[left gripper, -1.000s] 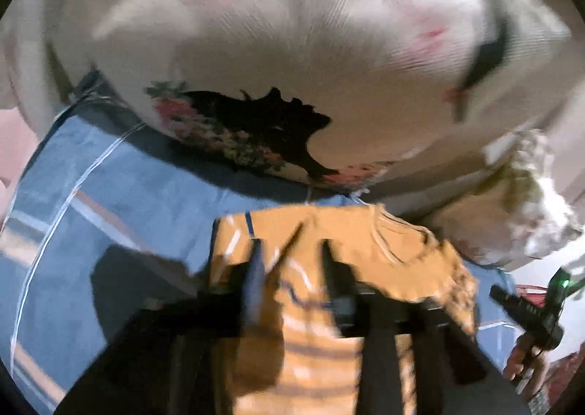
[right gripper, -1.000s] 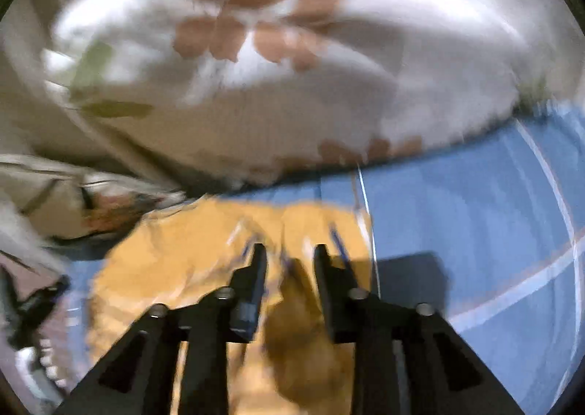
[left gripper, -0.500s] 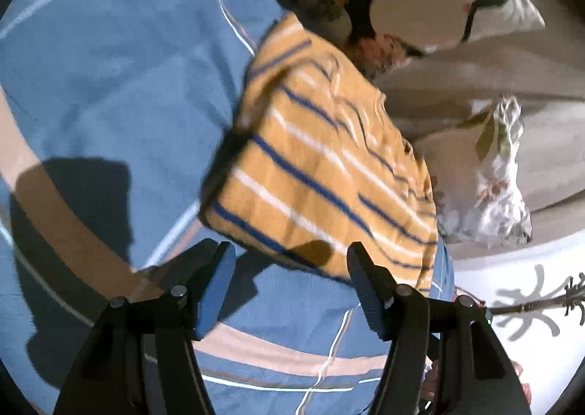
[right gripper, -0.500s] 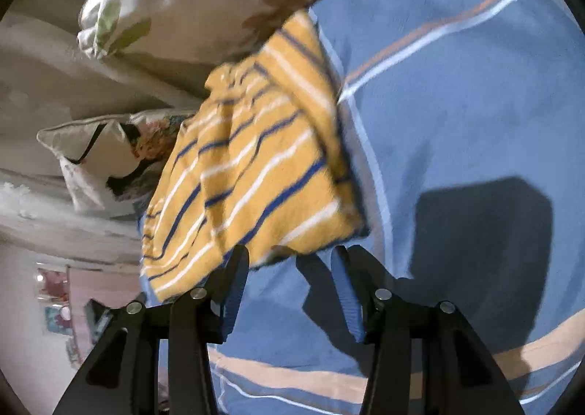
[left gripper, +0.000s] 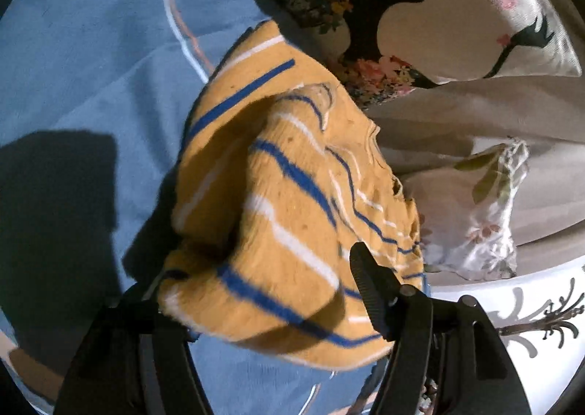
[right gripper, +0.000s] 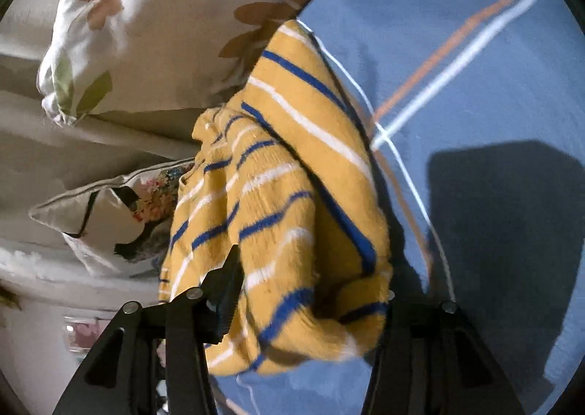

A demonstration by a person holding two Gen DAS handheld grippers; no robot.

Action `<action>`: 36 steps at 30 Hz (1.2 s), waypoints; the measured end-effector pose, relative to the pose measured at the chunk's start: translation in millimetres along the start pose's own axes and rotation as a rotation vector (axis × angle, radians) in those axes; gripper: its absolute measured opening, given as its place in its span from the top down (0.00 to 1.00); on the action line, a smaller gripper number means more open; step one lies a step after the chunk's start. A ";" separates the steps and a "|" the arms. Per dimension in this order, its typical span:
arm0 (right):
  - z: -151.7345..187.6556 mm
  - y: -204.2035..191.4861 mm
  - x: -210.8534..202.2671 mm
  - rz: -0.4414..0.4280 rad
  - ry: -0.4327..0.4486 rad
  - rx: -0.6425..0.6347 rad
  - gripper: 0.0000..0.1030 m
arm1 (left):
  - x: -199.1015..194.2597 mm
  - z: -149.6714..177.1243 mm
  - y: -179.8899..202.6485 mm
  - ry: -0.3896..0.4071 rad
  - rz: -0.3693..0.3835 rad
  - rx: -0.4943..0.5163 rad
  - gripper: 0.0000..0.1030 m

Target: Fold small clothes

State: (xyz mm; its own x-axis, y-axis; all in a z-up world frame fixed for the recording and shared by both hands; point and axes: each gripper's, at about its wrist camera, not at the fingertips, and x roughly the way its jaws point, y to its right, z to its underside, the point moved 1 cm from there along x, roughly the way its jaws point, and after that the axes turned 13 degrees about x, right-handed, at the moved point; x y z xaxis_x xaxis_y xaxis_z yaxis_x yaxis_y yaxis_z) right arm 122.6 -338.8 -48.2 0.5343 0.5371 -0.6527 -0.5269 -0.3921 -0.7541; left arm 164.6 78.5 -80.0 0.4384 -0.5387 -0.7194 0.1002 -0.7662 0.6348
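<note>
On the blue bedsheet (left gripper: pixel 91 60), crossed by thin white and orange lines, a yellow sweater (left gripper: pixel 292 217) with blue and white stripes is lying folded into a thick bundle. Beside the sweater, toward the head of the bed, a cream pillow with a black and floral print (left gripper: pixel 431 9) is leaning against beige bedding, and a white pillow with brown leaves (right gripper: pixel 153 27) is resting just behind the sweater in the right wrist view. A white wall with a dark branch pattern (left gripper: pixel 530 320) is showing past the bed's edge.

The left gripper (left gripper: pixel 263 290) is sitting at the sweater's near edge with its jaws spread wide on either side of the cloth, one finger hidden under the fold. The right gripper (right gripper: pixel 310 287) is sitting likewise, jaws spread wide, the sweater's bulge filling the gap between them; whether the cloth is touching the fingers cannot be told.

Compared with half a second ago, both grippers are sitting much closer to the sweater, which now is reaching down between the fingers rather than lying ahead of them.
</note>
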 end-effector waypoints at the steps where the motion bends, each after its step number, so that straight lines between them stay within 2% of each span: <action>1: -0.3 -2.8 2.6 0.040 -0.003 -0.008 0.78 | 1.9 -1.5 3.3 -0.012 -0.026 0.015 0.47; 2: -1.3 -4.0 4.5 0.053 -0.018 -0.009 0.81 | 3.0 -3.6 6.1 -0.022 -0.059 0.032 0.78; 5: 0.7 -4.1 -6.9 0.024 -0.027 0.014 0.84 | -8.0 -1.0 6.9 -0.016 -0.051 0.016 0.82; 11: 26.9 -17.4 -61.8 -0.007 -0.060 -0.067 0.87 | -52.9 26.5 25.8 0.019 -0.052 0.044 0.83; 15: 46.5 17.9 -87.5 -0.016 -0.104 -0.050 0.87 | -60.0 61.0 21.4 -0.022 -0.068 0.028 0.82; 19: 54.7 62.1 -94.6 0.080 -0.119 -0.062 0.74 | -54.8 90.0 -10.1 -0.069 -0.095 -0.037 0.81; 22: 59.2 63.2 -116.3 0.100 -0.092 -0.136 0.74 | -75.3 96.8 -15.0 -0.028 -0.105 -0.009 0.81; 27: 58.8 23.2 -148.9 0.176 0.043 -0.352 0.70 | -114.2 96.6 0.6 0.042 -0.228 0.128 0.81; 29: 62.2 -6.3 -143.4 0.188 0.073 -0.461 0.61 | -120.4 91.4 14.5 0.064 -0.253 0.185 0.78; 32: 74.7 -52.8 -107.7 0.244 0.063 -0.658 0.55 | -117.5 73.4 35.7 0.083 -0.266 0.284 0.68; 34: 80.7 -71.2 -78.2 0.297 0.059 -0.762 0.55 | -106.0 56.7 51.5 0.082 -0.269 0.329 0.67; 36: 83.6 -84.2 -46.0 0.360 0.049 -0.834 0.55 | -92.1 41.8 65.1 0.069 -0.253 0.370 0.63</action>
State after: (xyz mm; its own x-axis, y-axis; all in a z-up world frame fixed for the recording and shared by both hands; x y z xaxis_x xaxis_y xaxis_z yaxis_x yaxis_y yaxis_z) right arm 87.1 -268.0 51.5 0.4674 0.2525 -0.8472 -0.0281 -0.9536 -0.2997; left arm 93.4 63.6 15.8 0.5008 -0.3032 -0.8108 -0.1082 -0.9512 0.2889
